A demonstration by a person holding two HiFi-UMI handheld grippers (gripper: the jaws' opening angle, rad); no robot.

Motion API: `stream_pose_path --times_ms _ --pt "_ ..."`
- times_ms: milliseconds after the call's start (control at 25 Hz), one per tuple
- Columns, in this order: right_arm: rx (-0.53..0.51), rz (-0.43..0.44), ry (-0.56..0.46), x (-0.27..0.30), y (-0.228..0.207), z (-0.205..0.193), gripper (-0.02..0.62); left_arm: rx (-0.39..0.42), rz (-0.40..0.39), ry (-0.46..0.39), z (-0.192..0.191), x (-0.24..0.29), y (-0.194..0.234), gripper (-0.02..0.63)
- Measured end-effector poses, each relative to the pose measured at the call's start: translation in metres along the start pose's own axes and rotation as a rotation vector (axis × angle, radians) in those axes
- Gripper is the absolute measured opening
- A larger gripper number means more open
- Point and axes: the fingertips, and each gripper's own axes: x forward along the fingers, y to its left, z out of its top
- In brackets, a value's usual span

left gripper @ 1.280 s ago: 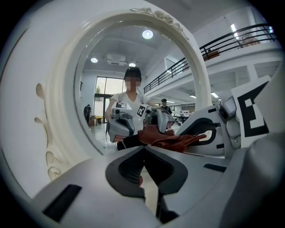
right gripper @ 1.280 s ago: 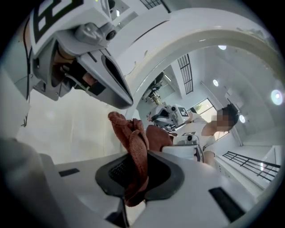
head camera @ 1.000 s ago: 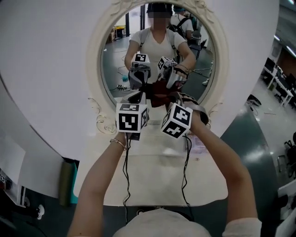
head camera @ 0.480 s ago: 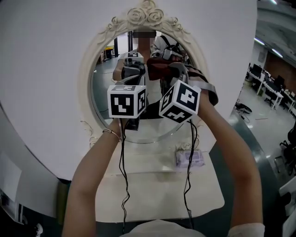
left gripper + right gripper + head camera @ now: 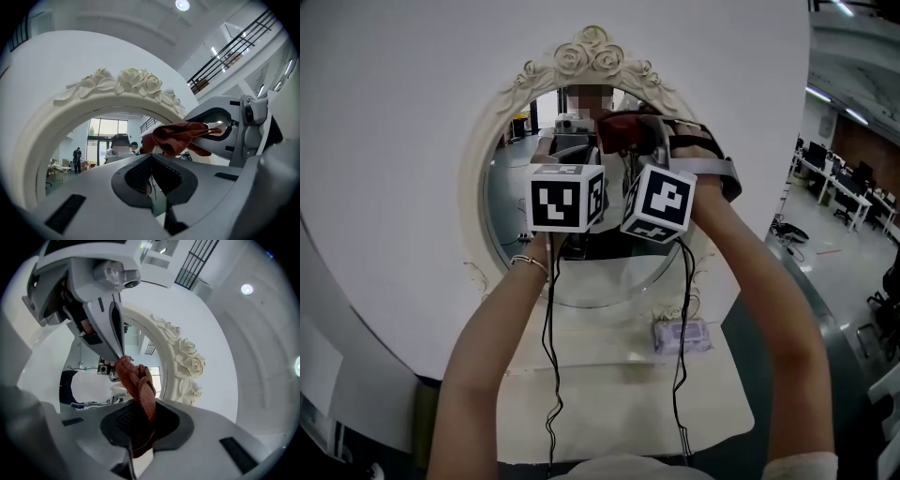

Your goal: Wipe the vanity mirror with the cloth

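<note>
The right tool (image 5: 136,427) pinches a crumpled rust-red cloth (image 5: 140,390) near the oval, rose-carved mirror (image 5: 511,199).

A pale cream table (image 5: 609,384) fills the lower middle of the head view. A small lilac packet (image 5: 682,335), possibly wipes, lies near its right side. The vanity mirror (image 5: 619,277) stands at its back edge.

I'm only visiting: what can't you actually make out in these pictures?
- Head view: whether the cloth touches the mirror; the marker cubes hide the contact.
- Head view: the small packet on the table; too blurred to identify.
- Left gripper view: the mirror's lower half; the left gripper itself covers it.
</note>
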Motion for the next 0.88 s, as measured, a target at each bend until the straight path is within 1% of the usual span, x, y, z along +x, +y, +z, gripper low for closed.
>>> stream_pose_path --times_ms 80,440,560,880 --pt "-0.018 -0.001 0.011 0.002 0.004 -0.006 0.060 -0.002 -0.005 0.003 -0.003 0.002 -0.003 0.003" --pt "0.010 0.041 0.021 -0.003 0.031 -0.023 0.060 -0.046 -0.017 0.033 -0.030 0.010 -0.013 0.003" --pt "0.012 0.059 0.033 -0.007 0.047 -0.031 0.060 -0.072 -0.025 0.048 -0.043 0.008 -0.016 0.003" --pt "0.030 0.122 0.063 -0.017 0.095 -0.049 0.060 -0.105 -0.032 0.108 -0.085 0.007 -0.019 0.003"
